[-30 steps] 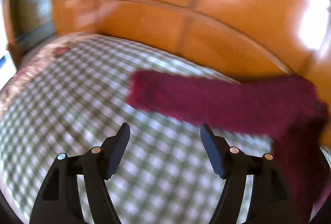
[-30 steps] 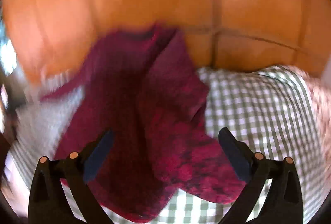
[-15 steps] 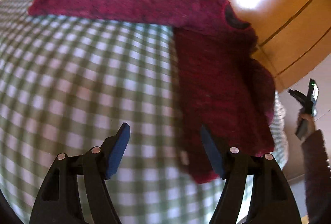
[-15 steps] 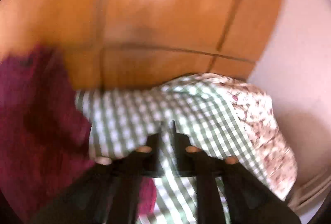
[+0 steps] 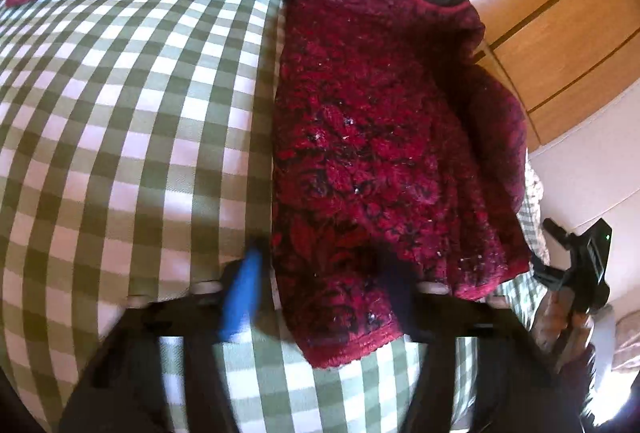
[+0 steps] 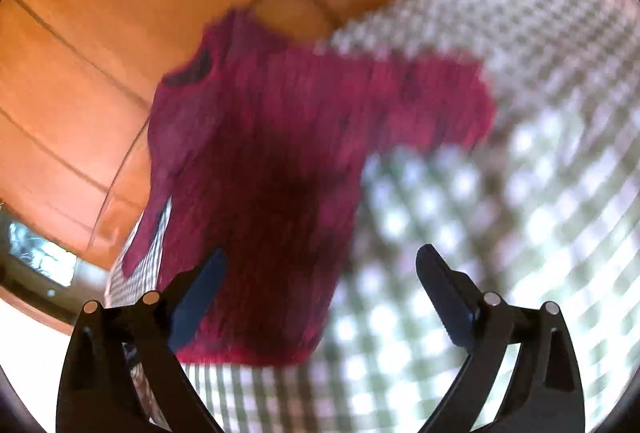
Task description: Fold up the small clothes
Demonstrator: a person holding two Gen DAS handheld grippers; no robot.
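**Left fingers straddle the sweater's hem corner, right gripper hangs released**

Your left gripper point(image 5: 320, 293) is low over the bed point(image 5: 120, 113), its fingers point(image 5: 240, 297) blurred and set apart on either side of the near hem corner of the red sweater point(image 5: 380, 153). Are they pinching the knit yet? You cannot tell from this view; a clear gap shows between them, with fabric lying in it.

The sweater lies flat on the green-and-white checked bedcover, collar toward the glossy wooden headboard point(image 5: 560, 13), one sleeve stretched straight out along the far edge, the other side bunched near the bed's edge.

Over in the right wrist view (a smeary one), your right gripper point(image 6: 320, 297) has its fingers point(image 6: 444, 293) spread wide and released, holding nothing. The sweater point(image 6: 280, 173) sits ahead of it, its hem just beyond the left-hand fingertip, the checked cover point(image 6: 520, 153) filling the rest.
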